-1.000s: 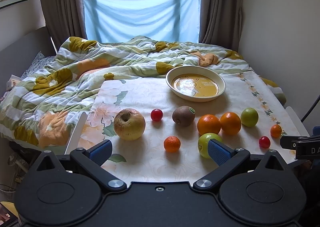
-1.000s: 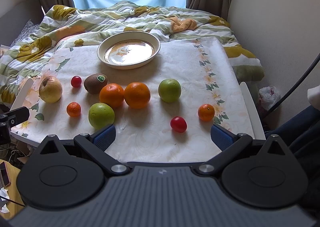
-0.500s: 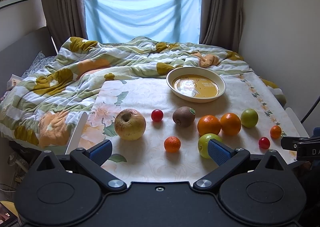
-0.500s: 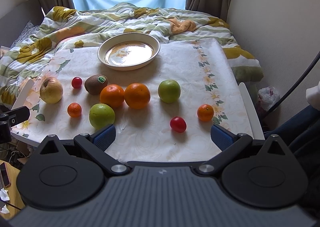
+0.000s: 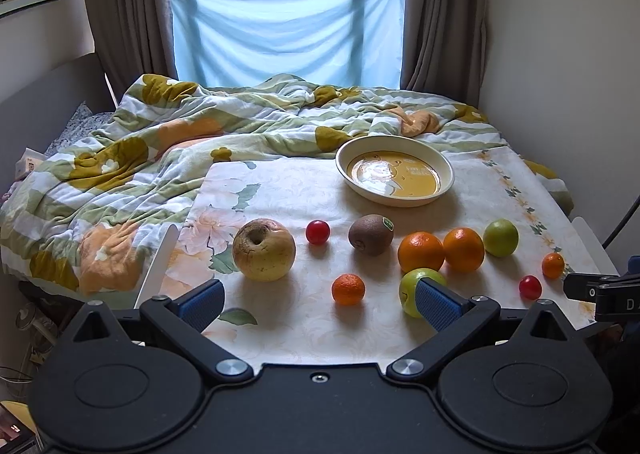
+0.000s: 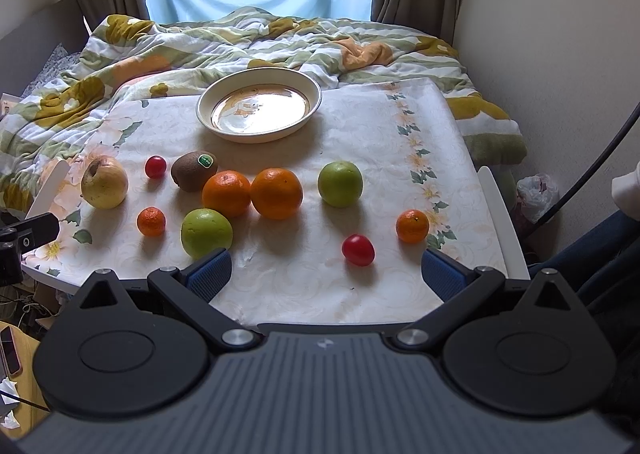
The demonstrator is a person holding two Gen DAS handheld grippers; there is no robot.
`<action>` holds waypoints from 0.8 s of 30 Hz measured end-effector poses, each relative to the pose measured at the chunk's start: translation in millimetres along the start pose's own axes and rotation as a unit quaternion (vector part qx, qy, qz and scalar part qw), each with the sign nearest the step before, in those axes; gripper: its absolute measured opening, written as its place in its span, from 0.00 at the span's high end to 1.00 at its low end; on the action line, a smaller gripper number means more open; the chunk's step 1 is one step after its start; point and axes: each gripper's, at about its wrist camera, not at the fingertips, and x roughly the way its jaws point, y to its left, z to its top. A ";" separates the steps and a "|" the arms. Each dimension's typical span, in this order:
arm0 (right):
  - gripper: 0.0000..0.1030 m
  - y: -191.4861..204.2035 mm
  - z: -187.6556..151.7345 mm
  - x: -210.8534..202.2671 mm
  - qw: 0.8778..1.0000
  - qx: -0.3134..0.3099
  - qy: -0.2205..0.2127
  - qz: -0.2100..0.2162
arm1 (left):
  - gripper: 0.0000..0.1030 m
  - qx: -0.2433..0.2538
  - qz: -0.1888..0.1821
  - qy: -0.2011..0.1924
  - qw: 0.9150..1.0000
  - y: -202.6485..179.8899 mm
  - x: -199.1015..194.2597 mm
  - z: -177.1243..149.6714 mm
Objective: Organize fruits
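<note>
Several fruits lie on a floral tablecloth (image 6: 360,134): a yellow apple (image 5: 264,249) (image 6: 105,182), a kiwi (image 5: 371,234) (image 6: 194,171), two oranges (image 6: 251,192), two green apples (image 6: 340,184) (image 6: 206,233), two mandarins (image 5: 348,288) (image 6: 412,226), two red cherry tomatoes (image 5: 318,231) (image 6: 358,249). An empty cream plate (image 5: 395,175) (image 6: 259,110) sits behind them. My left gripper (image 5: 316,304) is open at the table's front left. My right gripper (image 6: 324,274) is open at the front right, near one tomato. Both are empty.
A rumpled flowered duvet (image 5: 160,142) covers the bed behind and left of the table. A wall (image 6: 560,54) stands close on the right. A cable (image 6: 592,170) hangs at right. A phone (image 6: 10,350) lies low left.
Both grippers have tilted up and drawn slightly nearer the table. No fruit has moved.
</note>
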 end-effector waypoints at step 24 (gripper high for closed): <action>0.00 -16.3 1.3 -3.2 1.000 0.016 -0.006 -0.025 | 0.00 0.046 -0.078 0.002 0.996 -16.4 19.6 10.3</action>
